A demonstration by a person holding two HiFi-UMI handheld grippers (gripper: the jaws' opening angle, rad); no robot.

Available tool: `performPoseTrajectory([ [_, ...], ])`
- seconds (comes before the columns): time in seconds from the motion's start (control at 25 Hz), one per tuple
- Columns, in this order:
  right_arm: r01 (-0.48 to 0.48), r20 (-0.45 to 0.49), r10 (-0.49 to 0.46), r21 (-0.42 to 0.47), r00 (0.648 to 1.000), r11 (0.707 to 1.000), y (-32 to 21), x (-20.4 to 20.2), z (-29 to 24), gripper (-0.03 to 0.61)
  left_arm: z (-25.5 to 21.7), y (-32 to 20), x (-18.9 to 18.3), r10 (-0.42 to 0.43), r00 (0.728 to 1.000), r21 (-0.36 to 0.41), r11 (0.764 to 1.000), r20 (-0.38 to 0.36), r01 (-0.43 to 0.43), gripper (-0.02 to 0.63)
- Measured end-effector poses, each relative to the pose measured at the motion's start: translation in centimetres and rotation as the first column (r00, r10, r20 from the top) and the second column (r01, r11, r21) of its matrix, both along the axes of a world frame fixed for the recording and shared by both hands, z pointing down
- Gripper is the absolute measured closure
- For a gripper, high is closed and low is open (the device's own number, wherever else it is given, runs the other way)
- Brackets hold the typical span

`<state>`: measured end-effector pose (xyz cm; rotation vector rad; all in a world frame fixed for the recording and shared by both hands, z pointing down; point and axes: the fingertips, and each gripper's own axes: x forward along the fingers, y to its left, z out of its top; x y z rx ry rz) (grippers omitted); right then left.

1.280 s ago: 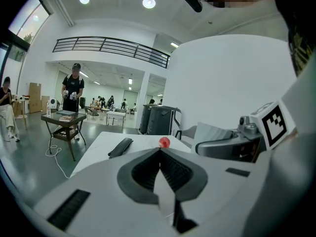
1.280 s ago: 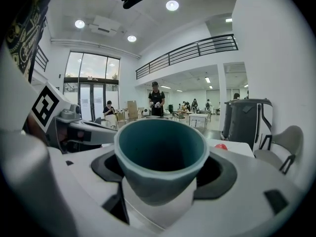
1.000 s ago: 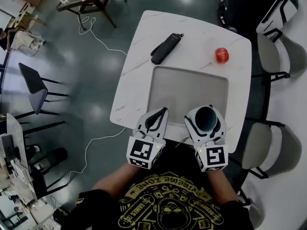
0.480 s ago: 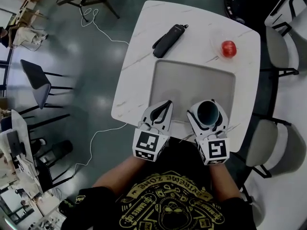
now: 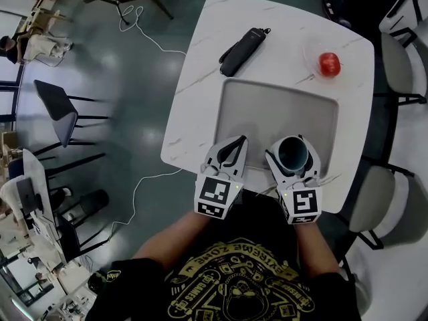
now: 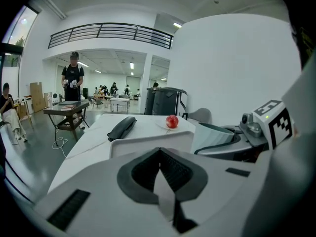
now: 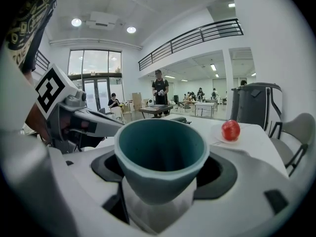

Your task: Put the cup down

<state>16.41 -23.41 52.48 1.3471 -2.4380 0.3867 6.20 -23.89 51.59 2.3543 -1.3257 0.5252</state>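
Note:
A teal cup (image 5: 292, 154) (image 7: 161, 152) stands upright between the jaws of my right gripper (image 5: 294, 160), which is shut on it over the near right edge of the grey tray (image 5: 281, 116). In the left gripper view the cup (image 6: 212, 138) shows at the right, beside the tray's near wall (image 6: 148, 141). My left gripper (image 5: 231, 154) is shut with nothing in it, its jaws meeting at the tray's near left edge. The right gripper (image 7: 160, 191) holds the cup low on its body.
The white marble table (image 5: 200, 85) carries a black case (image 5: 243, 51) at the far left and a red apple on a clear plate (image 5: 328, 63) at the far right. Grey chairs (image 5: 401, 59) stand along the right side. A cable (image 5: 144, 179) lies on the floor at the left.
Both grippers and the cup have kept their place at the tray's near edge; the head camera has shifted, so the table sits higher and further right in view.

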Motion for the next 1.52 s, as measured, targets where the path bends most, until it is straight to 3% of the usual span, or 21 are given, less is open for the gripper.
performPoseTrajectory([
  [0.4,0.001,-0.006,-0.002,-0.017,1.000,1.000,-0.5,0.2,2.1,0.194,0.9,-0.3,-0.1,0.005,1.000,-0.022,1.000,0.016,-0.005,0.604],
  [1.2,0.060,-0.061,-0.056,0.075,0.997,0.995,0.4,-1.2,2.0,0.193,1.4,-0.1,0.0,0.020,1.000,-0.033,0.999,0.013,-0.019,0.604],
  [1.52,0.077,-0.075,-0.072,0.066,0.995,0.995,0.5,-1.8,2.4,0.193,1.1,-0.1,-0.1,0.028,1.000,-0.021,0.999,0.006,-0.028,0.604],
])
